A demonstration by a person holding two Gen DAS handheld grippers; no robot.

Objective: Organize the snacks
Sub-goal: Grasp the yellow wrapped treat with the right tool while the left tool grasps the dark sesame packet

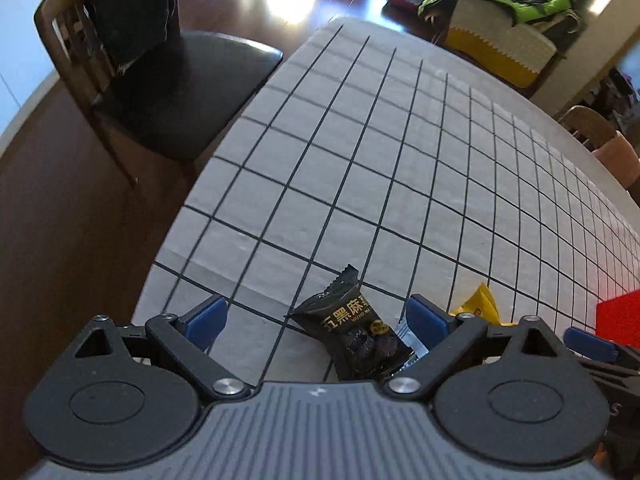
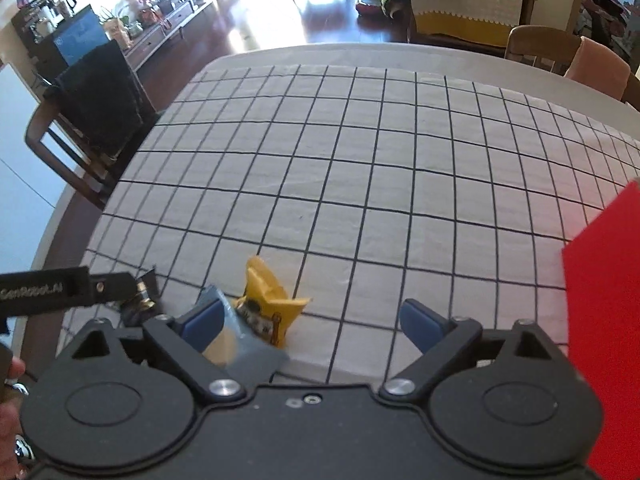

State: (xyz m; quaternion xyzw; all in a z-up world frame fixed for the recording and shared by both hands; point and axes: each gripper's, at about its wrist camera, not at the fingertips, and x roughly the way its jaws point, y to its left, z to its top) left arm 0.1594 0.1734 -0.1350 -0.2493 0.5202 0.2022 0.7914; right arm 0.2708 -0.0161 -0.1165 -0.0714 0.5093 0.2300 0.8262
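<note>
A black snack packet (image 1: 352, 336) with gold lettering lies on the checked tablecloth (image 1: 360, 160), between the blue pads of my left gripper (image 1: 316, 320), nearer the right pad; the jaws stand wide and do not touch it. A yellow snack packet (image 1: 482, 304) shows just beyond that right pad. In the right wrist view the yellow packet (image 2: 268, 300) and a grey-blue packet (image 2: 244, 348) lie by the left pad of my right gripper (image 2: 312, 322), which is open with bare cloth between its fingers. The left gripper's arm (image 2: 60, 290) reaches in from the left.
A red box (image 2: 604, 320) stands at the right edge, close to my right gripper; the same red box (image 1: 618, 316) appears in the left wrist view. A dark chair (image 1: 160, 80) stands off the table's left side, another chair (image 2: 560, 52) beyond the far edge. A hand (image 2: 10, 372) shows at lower left.
</note>
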